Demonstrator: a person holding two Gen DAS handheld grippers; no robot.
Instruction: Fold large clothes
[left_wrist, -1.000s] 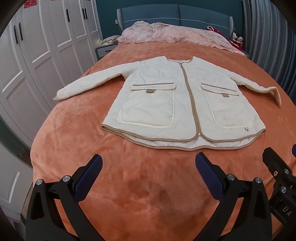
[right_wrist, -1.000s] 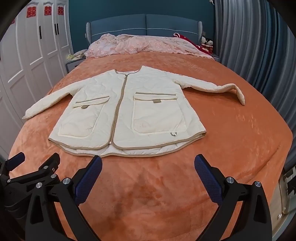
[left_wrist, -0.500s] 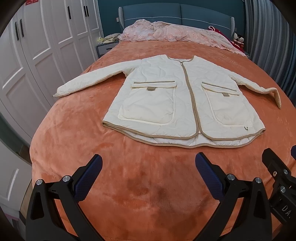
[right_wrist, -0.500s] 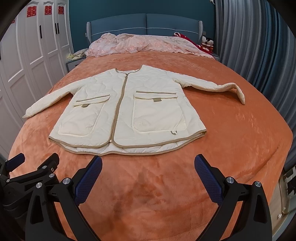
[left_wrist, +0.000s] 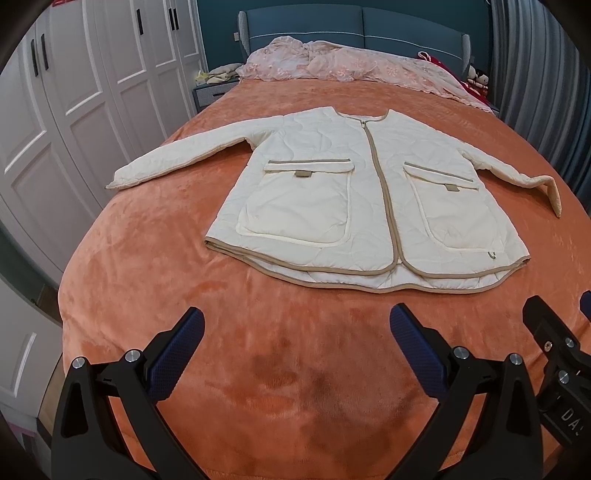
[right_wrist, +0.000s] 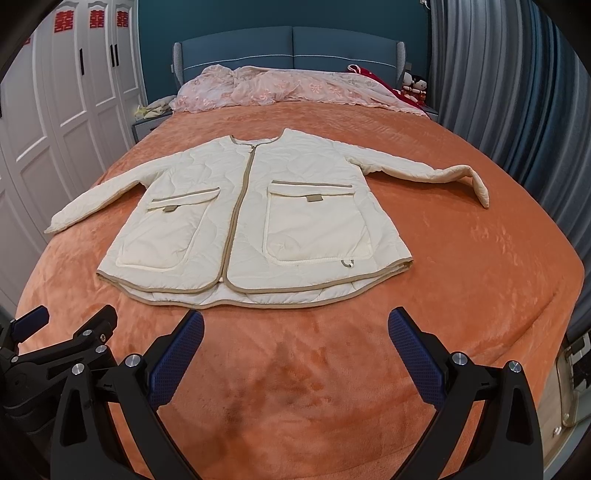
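Lying flat and zipped, the cream jacket (left_wrist: 354, 206) sits mid-bed, hem toward the foot edge, both sleeves spread wide. Left claw (left_wrist: 295, 343) and right claw (right_wrist: 295, 343) hover released over the bare bed (left_wrist: 295, 387). Best to pinch each sleeve cuff first, folding inward across the chest.

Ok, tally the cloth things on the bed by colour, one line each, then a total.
Cream: 1, the quilted jacket, spread flat and zipped.
Orange: 1, the plush blanket covering the bed.
Pink: 1, the floral quilt bunched by the headboard.
Red: 1, a cloth partly hidden under the quilt.
Total: 4
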